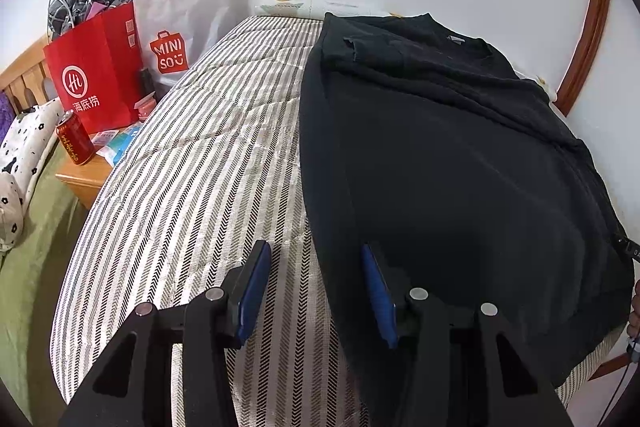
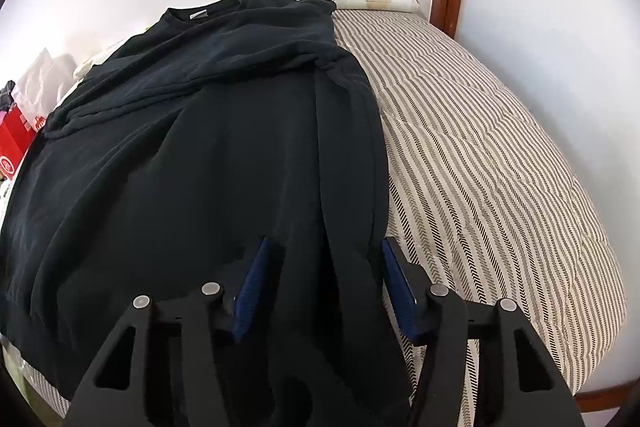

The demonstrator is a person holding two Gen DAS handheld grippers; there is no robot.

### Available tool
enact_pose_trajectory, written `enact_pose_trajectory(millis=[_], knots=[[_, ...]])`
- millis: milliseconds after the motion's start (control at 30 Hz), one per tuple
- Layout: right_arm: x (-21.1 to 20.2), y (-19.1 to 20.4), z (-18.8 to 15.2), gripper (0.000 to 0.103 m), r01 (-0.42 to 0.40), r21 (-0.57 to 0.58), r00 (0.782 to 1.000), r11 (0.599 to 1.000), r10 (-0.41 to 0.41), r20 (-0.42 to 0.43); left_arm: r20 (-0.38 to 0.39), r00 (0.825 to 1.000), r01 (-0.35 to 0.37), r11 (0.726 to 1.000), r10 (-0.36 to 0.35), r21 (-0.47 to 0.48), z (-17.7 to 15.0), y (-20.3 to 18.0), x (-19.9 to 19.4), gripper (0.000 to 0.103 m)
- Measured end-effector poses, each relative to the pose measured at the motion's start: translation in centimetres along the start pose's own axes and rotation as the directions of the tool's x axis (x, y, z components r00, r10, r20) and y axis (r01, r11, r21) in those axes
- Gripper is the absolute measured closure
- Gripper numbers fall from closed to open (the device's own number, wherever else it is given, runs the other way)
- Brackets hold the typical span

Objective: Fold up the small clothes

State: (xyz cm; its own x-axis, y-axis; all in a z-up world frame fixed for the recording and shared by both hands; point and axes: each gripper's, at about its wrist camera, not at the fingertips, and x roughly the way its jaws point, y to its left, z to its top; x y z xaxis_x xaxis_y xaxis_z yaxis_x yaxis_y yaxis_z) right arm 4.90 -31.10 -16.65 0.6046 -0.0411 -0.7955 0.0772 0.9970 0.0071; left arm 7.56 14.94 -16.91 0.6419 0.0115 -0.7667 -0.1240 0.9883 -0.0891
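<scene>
Where stripes show, soft black sweatshirt [image 2: 192, 155].

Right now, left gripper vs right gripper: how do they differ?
The left gripper straddles the black shirt edge, one finger over the striped mattress; the right gripper sits wholly over shirt fabric, folds bunched between its fingers. Left has bare mattress in its gap; right has cloth. Both have blue pads, angled downward at the near hem.
</scene>
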Motion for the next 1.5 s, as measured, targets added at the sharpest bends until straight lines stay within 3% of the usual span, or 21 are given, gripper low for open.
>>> enact_pose_trajectory(millis=[533,1000,1100,1300,1433,1500], knots=[[0.2,-0.1,0.2,0.046,-0.02,-0.014,0.999,1.0,0.019,-0.028,-0.005,1.0,-0.027,0.999,0.027,0.02,-0.1,-0.8,-0.1,0.05],[-0.2,-0.5,-0.4,0.047,-0.041,-0.029,0.999,0.999,0.04,-0.022,-0.001,1.0,-0.008,1.0,0.008,-0.017,-0.5,-0.4,-0.4,0.05],[-0.3,-0.4,-0.5,0.051,-0.042,-0.03,0.999,0.999,0.041,-0.012,-0.007,1.0,-0.002,0.999,0.002,-0.032,-0.4,-0.3,-0.5,0.05],[-0.5,0.3,-0.7,0.072,-0.063,-0.04,0.998,0.997,0.063,0.001,-0.005,1.0,0.001,0.999,-0.001,-0.036,-0.5,-0.5,-0.6,0.068],[-0.6,0.1,-0.8,0.079,-0.077,-0.023,0.997,0.997,0.078,0.008,-0.016,0.999,0.033,0.999,-0.034,-0.041,-0.6,-0.6,-0.7,0.086],[-0.7,-0.1,-0.8,0.083,-0.086,-0.011,0.996,0.996,0.086,0.009,-0.018,0.999,0.039,0.999,-0.039,-0.037,-0.7,-0.9,-0.7,0.089]])
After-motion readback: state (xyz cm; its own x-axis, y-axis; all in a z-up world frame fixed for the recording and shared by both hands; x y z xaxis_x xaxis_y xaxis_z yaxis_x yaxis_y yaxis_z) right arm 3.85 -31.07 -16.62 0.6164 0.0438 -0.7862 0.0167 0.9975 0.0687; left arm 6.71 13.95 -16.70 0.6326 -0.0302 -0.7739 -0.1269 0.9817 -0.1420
